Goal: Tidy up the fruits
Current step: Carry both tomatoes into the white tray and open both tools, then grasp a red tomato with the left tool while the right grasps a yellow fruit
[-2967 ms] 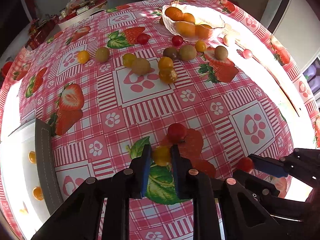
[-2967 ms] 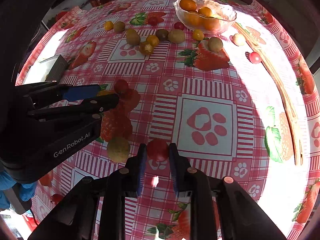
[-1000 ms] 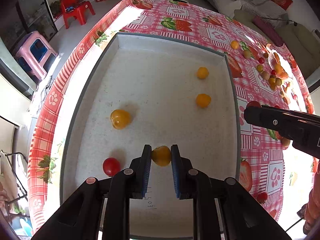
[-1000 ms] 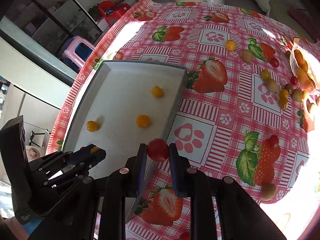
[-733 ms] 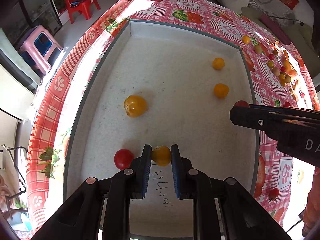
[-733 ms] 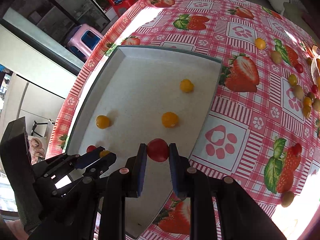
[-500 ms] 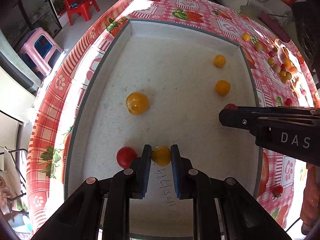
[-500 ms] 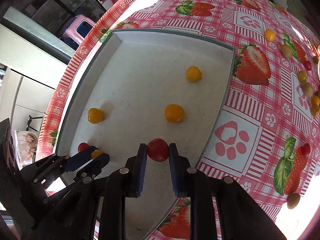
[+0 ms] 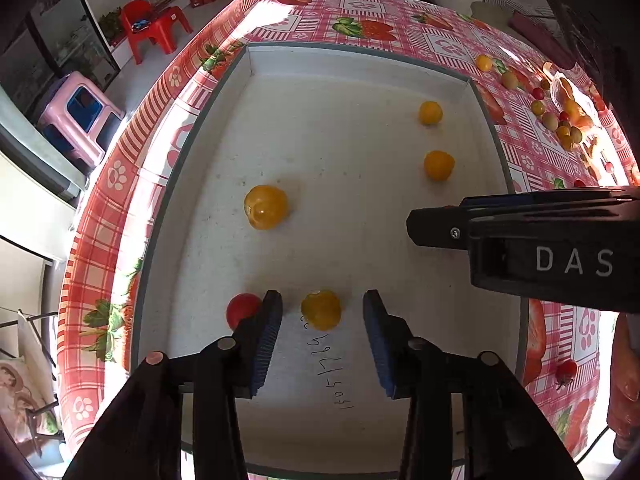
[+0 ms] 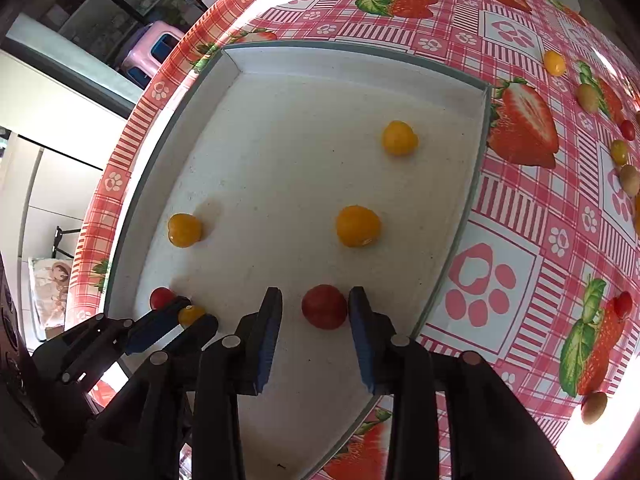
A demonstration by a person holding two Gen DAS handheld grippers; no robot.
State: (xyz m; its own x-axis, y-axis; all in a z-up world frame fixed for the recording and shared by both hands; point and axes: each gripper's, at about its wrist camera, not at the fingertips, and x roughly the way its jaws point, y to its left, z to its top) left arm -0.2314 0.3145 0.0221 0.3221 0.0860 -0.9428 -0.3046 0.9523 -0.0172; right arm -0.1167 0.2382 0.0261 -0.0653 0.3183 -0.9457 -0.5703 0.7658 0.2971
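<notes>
A white tray (image 9: 340, 64) with a grey rim lies on the strawberry tablecloth. My left gripper (image 9: 322, 316) is open over it, and a yellow tomato (image 9: 321, 309) lies free on the tray floor between its fingers. My right gripper (image 10: 314, 308) is open too, with a red tomato (image 10: 324, 306) between its fingers, close to the right one. The tray also holds three more yellow tomatoes (image 9: 266, 207) (image 9: 439, 165) (image 9: 430, 113) and a red tomato (image 9: 242, 309). The right gripper shows from the side in the left wrist view (image 9: 412, 222), and the left gripper in the right wrist view (image 10: 188, 316).
More small fruits (image 9: 550, 114) lie on the cloth far right, with a glass bowl of oranges (image 9: 570, 96). A red tomato (image 9: 566, 370) lies right of the tray. Loose fruits (image 10: 554, 63) dot the cloth in the right wrist view. A pink stool (image 9: 78, 114) stands beyond the table edge.
Both grippers have opened over the tray. The yellow tomato has left the left gripper's grip and the red tomato the right gripper's grip; both now sit on the tray floor.
</notes>
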